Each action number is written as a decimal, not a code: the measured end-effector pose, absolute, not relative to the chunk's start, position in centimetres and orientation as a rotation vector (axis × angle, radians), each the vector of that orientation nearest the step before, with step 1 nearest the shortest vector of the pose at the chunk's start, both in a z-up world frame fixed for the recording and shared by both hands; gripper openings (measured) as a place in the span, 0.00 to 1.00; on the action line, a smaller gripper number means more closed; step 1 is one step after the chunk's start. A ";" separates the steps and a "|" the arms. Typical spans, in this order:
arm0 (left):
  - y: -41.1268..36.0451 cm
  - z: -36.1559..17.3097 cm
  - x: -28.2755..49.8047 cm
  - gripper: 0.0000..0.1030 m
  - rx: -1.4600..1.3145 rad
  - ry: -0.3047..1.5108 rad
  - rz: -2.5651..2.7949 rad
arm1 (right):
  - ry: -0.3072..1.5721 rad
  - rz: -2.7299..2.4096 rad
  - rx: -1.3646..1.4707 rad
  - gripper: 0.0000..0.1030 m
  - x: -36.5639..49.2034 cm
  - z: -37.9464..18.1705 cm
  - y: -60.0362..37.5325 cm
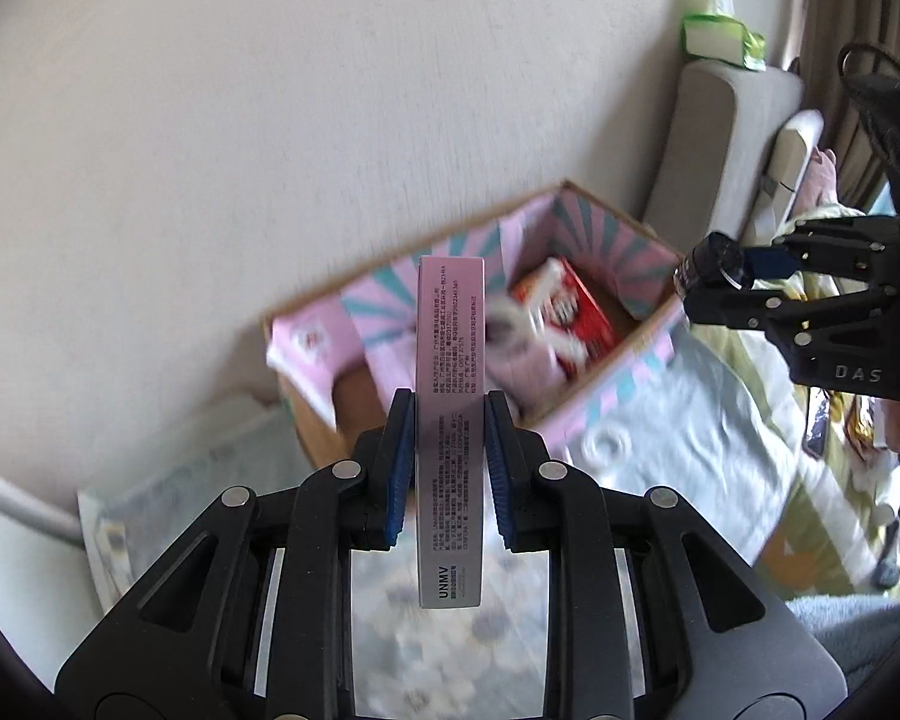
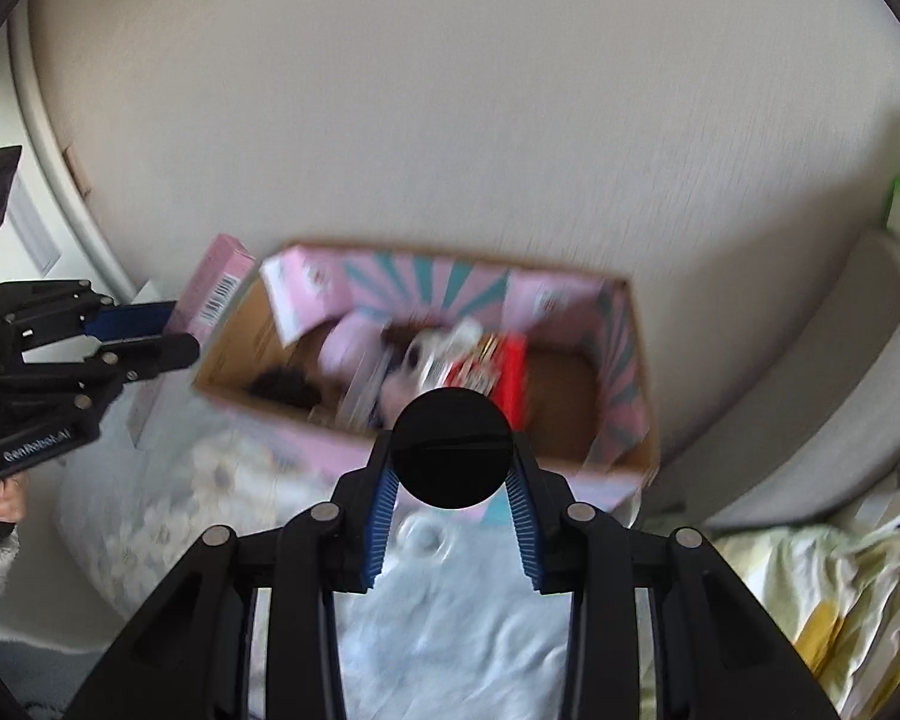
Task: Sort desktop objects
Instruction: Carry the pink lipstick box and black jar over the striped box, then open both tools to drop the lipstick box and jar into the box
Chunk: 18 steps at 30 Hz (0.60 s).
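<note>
In the left wrist view, the left gripper [image 1: 449, 462] is pinching a slim box [image 1: 450, 420] between its blue pads [image 1: 397, 480], which are pressing on the two narrow long sides. The box is pale pink to silver, with fine dark print running along its face and the letters UNMV near its lower end. Its long axis is lying along the line of the fingers: one end is pointing up and away toward the carton [image 1: 606, 384], the other back toward the camera. The box is hanging in the air in front of and above the carton, touching only the pads. The carton is open at the top, pink with teal rays inside, and is sitting against the wall [image 1: 270, 120] on a pale cloth [image 1: 690, 432]; a red pack [image 1: 582, 312] is lying inside it, blurred. At the right edge, the right gripper [image 1: 714, 273] is pinching a dark round object [image 1: 705, 264]. In the right wrist view, the right gripper [image 2: 450, 480] is clamping a black cap [image 2: 450, 450], seen end-on as a plain disc with a thin seam across it, so its axis is pointing along the fingers toward the carton [image 2: 342, 444]. At the left edge, the left gripper [image 2: 174, 324] is holding the box [image 2: 216, 288], whose barcode end is tilting up beside the carton's left corner.
</note>
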<state>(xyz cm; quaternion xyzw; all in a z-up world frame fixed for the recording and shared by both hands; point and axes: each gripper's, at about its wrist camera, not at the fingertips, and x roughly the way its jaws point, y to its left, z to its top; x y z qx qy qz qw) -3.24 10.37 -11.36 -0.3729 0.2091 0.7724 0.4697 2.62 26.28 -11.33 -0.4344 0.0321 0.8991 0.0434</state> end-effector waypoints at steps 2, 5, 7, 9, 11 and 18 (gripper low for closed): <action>12.1 -11.3 -4.4 0.20 -0.941 0.518 1.895 | 0.083 2.756 -1.331 0.32 1.3 -10.7 27.3; 14.5 -11.8 -5.9 0.20 -0.989 0.522 1.888 | 0.047 2.748 -1.363 0.32 -1.1 -11.0 28.7; 15.9 -12.8 -6.6 0.20 -1.015 0.532 1.880 | 0.035 2.739 -1.396 0.32 -2.6 -11.7 29.7; 17.3 -14.0 -7.0 0.20 -1.036 0.560 1.876 | 0.036 2.725 -1.441 0.32 -3.6 -12.8 30.8; 18.5 -15.3 -7.4 0.20 -1.059 0.579 1.868 | 0.039 2.715 -1.484 0.32 -4.4 -14.0 31.6; 20.7 -17.7 -8.6 0.57 -1.132 0.569 1.849 | 0.025 2.738 -1.586 0.36 -6.5 -16.4 33.3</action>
